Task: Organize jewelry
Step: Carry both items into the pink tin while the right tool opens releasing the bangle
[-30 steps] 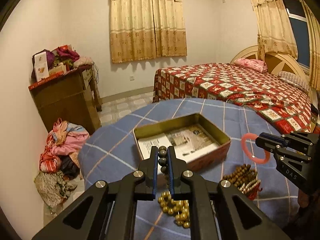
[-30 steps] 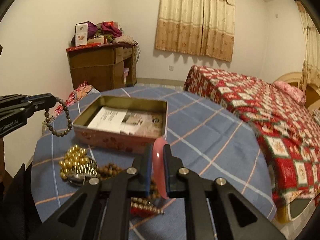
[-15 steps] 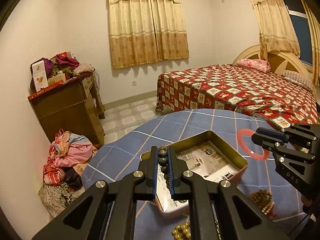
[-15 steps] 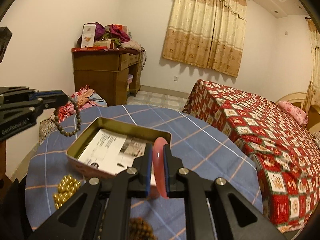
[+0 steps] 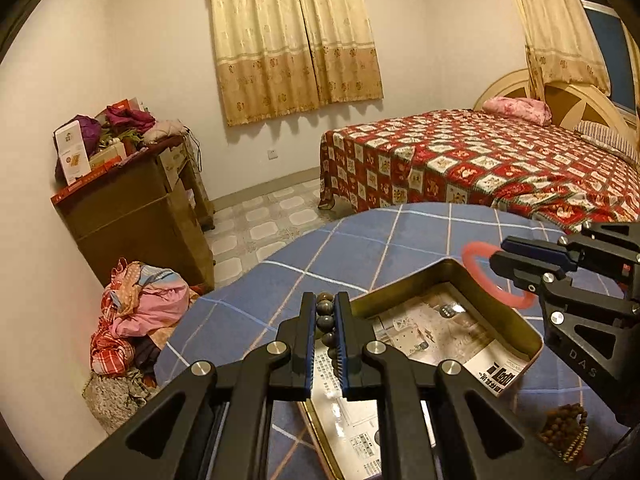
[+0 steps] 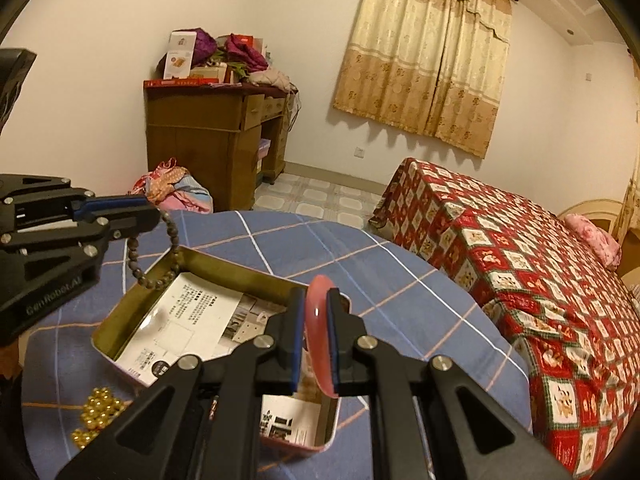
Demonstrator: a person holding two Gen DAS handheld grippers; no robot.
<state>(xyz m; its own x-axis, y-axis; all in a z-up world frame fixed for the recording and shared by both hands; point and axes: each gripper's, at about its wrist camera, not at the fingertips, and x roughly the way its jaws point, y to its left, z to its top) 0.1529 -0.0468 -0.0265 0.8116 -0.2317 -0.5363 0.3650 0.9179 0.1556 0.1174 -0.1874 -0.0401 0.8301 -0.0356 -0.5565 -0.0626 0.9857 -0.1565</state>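
Observation:
An open tin box (image 5: 416, 286) (image 6: 224, 268) lined with printed paper lies on the blue checked tablecloth. My left gripper (image 5: 326, 304) (image 6: 154, 212) is shut on a dark bead bracelet (image 5: 325, 314) (image 6: 154, 258), which hangs over the box's near-left corner. My right gripper (image 6: 314, 300) (image 5: 498, 258) is shut on a pink bangle (image 6: 318, 332) (image 5: 478, 264), held upright above the box's right side. Gold beads (image 6: 98, 402) and a brown bead string (image 5: 564, 426) lie on the cloth beside the box.
The round table (image 6: 360, 264) ends just beyond the box. A bed with a red patchwork cover (image 6: 540, 272) stands to the right, a wooden cabinet (image 5: 132, 216) piled with things at the left wall, and a heap of clothes (image 5: 140, 312) on the floor.
Both grippers have moved forward over the tin box with their pieces still held. The box now lies under them, and the loose beads have slid toward the bottom of both views.

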